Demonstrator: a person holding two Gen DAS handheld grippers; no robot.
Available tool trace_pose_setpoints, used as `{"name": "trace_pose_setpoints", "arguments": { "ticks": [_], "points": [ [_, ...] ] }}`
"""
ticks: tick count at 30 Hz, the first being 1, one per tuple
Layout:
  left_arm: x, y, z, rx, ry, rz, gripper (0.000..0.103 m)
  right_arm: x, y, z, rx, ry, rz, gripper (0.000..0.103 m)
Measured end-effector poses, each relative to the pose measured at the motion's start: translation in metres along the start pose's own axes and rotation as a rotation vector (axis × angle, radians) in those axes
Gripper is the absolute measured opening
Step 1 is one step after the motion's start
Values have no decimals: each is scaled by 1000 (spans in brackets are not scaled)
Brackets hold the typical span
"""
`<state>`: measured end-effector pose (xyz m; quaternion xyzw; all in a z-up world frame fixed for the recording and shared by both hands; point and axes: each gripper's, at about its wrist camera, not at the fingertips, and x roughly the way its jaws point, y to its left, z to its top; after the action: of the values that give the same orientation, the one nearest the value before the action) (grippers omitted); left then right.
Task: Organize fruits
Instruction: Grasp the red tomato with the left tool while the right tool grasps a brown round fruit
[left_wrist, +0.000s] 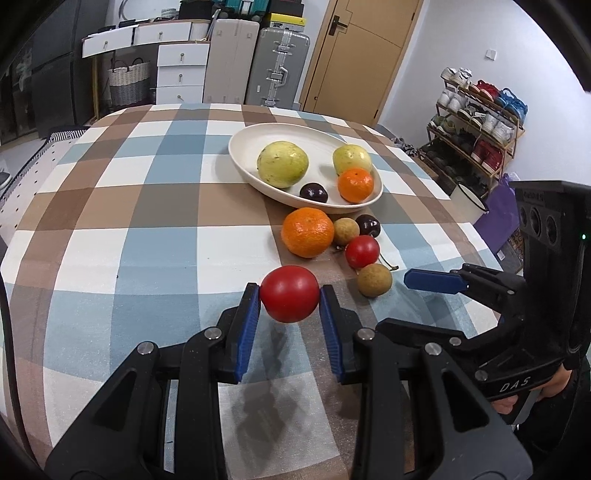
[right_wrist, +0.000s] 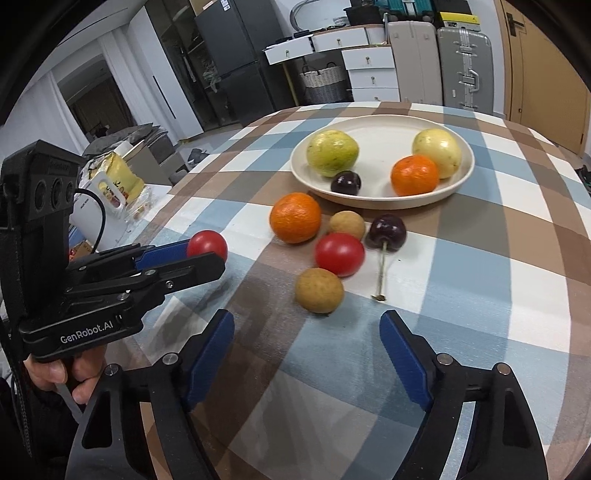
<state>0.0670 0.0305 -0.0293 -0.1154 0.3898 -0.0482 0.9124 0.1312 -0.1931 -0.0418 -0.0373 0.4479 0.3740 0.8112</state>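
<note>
My left gripper (left_wrist: 290, 295) is shut on a red tomato (left_wrist: 289, 294), held just above the checked tablecloth; it also shows in the right wrist view (right_wrist: 207, 246). My right gripper (right_wrist: 306, 332) is open and empty, just short of a brown longan (right_wrist: 319, 290). A cream plate (left_wrist: 240, 147) holds two green-yellow guavas (left_wrist: 282, 163), a mandarin (left_wrist: 355, 184) and a dark cherry (left_wrist: 313, 192). On the cloth before the plate lie an orange (left_wrist: 307, 232), a second tomato (left_wrist: 362, 251), two longans (left_wrist: 374, 280) and a stemmed cherry (right_wrist: 386, 230).
The table (left_wrist: 147, 221) drops off at its rounded edges. Behind it stand white drawers (left_wrist: 181, 74), suitcases (left_wrist: 277, 66) and a door (left_wrist: 354, 55). A shoe rack (left_wrist: 476, 125) is at the right. A box with bags (right_wrist: 110, 184) sits left of the table.
</note>
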Motion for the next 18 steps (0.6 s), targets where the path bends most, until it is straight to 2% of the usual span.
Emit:
{"name": "trace_pose_setpoints", "arguments": {
  "ticks": [9, 15, 18],
  "points": [
    [-1, 9, 0, -19, -6, 13, 30, 11, 4, 9, -7, 10, -19, 71],
    [1, 12, 0, -25, -5, 19, 30, 16, 8, 13, -34, 7, -60, 57],
    [1, 12, 0, -26, -5, 24, 30, 17, 9, 13, -46, 4, -79, 46]
  ]
}}
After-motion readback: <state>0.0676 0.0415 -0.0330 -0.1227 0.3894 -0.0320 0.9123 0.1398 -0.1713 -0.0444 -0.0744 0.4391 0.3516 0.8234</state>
